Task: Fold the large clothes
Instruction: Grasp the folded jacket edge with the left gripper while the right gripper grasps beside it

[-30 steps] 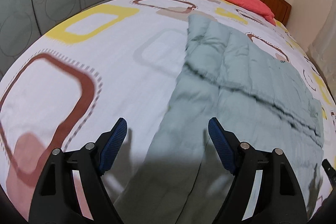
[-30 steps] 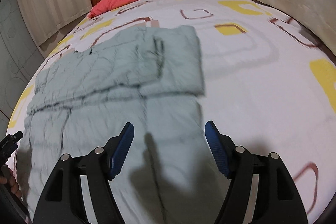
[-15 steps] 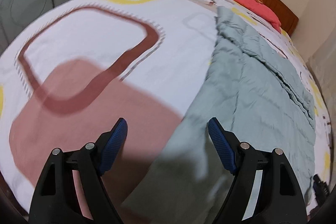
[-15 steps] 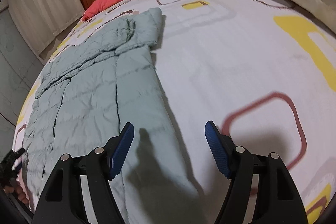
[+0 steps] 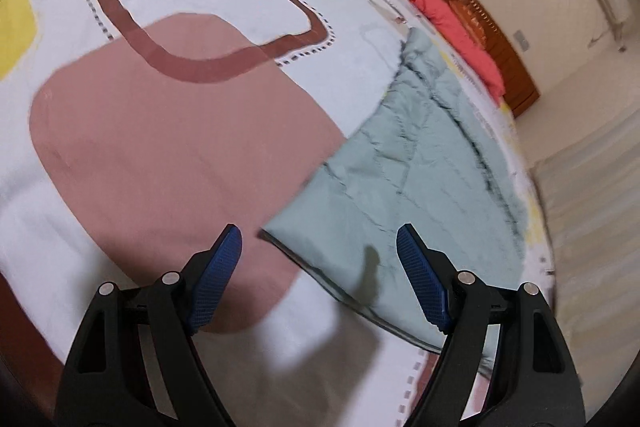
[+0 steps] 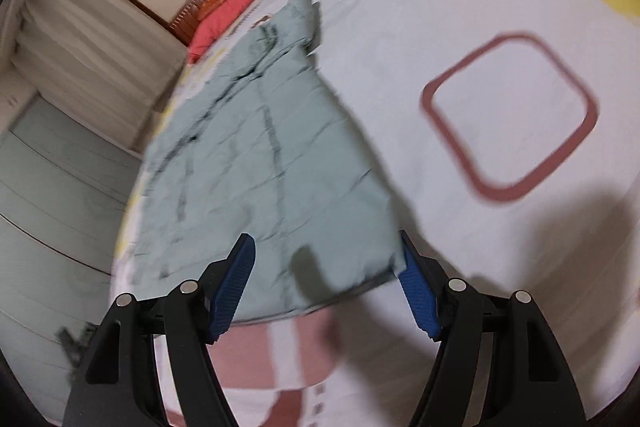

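Pale green quilted padded garment [image 5: 416, 163] spread flat on patterned white bedsheet [image 5: 168, 131], hem end nearest. Left gripper [image 5: 318, 267] and right gripper [image 6: 326, 275] both wide, empty, poised over hem corners. Step, likely: corner pickup. Next: descend, pinch, fold toward red pillow [image 6: 240, 3].

quilted jacket [image 5: 420, 163] | pale green | lying flat, lengthwise on bed
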Tool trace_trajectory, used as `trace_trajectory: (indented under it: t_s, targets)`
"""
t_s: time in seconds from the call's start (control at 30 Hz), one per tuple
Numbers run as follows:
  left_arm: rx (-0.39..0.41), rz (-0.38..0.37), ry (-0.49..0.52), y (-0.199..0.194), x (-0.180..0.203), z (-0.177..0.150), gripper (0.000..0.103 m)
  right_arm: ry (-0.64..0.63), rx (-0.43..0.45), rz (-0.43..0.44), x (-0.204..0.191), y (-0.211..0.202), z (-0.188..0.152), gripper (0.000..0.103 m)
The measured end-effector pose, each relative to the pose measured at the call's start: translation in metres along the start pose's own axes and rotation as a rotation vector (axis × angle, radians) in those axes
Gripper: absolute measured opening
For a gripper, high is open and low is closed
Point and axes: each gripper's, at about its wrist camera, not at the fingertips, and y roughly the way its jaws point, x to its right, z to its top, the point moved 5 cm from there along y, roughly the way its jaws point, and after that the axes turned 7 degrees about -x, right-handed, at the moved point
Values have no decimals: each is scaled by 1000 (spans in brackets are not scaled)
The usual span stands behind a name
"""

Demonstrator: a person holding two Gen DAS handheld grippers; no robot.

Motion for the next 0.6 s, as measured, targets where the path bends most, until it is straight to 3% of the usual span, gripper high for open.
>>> trace_trajectory:
  t_s: [0.07, 0.2, 0.33, 0.6]
  targets:
    - [-15, -36, -28, 7, 3, 0, 79, 11, 7, 28, -4, 4, -2, 71]
    - [28, -34, -3, 18, 13, 5, 79, 41, 26, 92, -11, 12, 4, 71]
    - [14, -84, -14, 23, 18, 5, 73, 68, 3, 157, -20, 20, 0, 71]
    - [-5, -82, 29, 23, 23, -9, 70, 105, 38, 166, -14, 18, 2, 70]
